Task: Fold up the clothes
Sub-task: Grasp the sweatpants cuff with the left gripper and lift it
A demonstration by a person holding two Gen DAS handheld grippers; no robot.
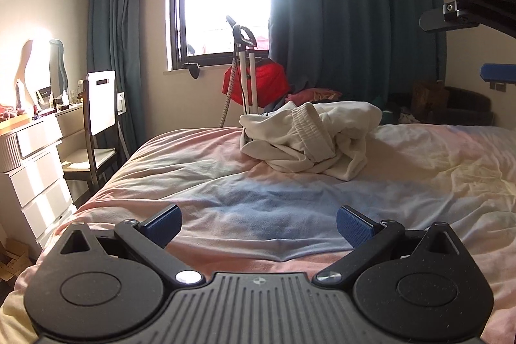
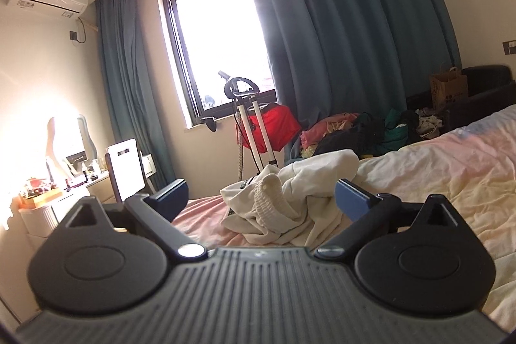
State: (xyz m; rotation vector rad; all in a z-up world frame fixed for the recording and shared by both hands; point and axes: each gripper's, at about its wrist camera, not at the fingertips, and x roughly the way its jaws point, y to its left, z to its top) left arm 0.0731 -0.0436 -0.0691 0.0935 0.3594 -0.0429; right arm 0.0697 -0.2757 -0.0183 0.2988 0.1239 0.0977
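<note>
A crumpled cream-white garment (image 1: 309, 137) with an elastic waistband lies in a heap on the bed (image 1: 225, 182), towards its far edge. My left gripper (image 1: 258, 226) is open and empty, low over the bedspread, well short of the garment. My right gripper (image 2: 261, 199) is open and empty, close in front of the same garment (image 2: 290, 202), which shows between its blue pads. The right gripper also shows at the right edge of the left wrist view (image 1: 477, 41), raised above the bed.
A garment steamer stand (image 1: 246, 70) and a red bag (image 1: 267, 79) stand behind the bed under the window. A chair (image 1: 96, 124) and a white dresser (image 1: 35, 157) stand at the left. A pile of clothes (image 2: 361, 131) and a paper bag (image 2: 448, 86) lie at the back right.
</note>
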